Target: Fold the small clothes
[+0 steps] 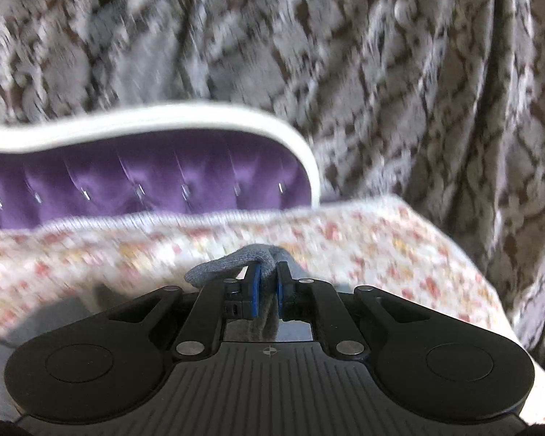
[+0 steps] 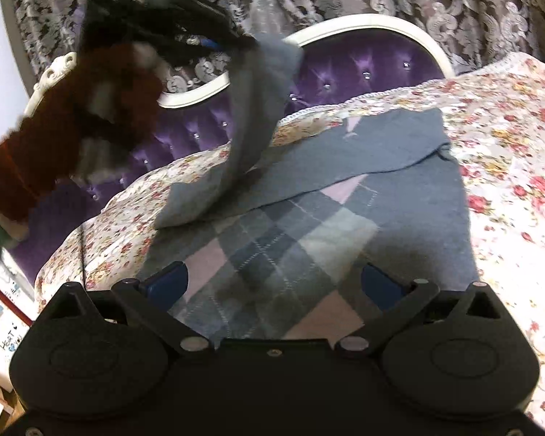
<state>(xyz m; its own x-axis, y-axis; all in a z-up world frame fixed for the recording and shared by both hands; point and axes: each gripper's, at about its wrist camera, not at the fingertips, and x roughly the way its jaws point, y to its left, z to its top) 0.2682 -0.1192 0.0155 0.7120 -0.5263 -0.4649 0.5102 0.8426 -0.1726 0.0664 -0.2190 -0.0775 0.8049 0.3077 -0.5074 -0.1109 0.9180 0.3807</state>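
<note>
Spread wide at lower frame, right gripper (image 2: pixel 272 283) waits over the sweater (image 2: pixel 309 225) while left gripper (image 1: pixel 268 283) (upper left there) pinches a sleeve (image 2: pixel 258 109) aloft, probably to fold it.

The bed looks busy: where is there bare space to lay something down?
Free floral bedspread lies to the right of the grey argyle sweater, out to the bed's edge, and a narrower strip lies to its left, toward the purple headboard. The middle is crowded: the left tool lifts a sleeve over the sweater, and the open right tool hovers above its hem.
</note>
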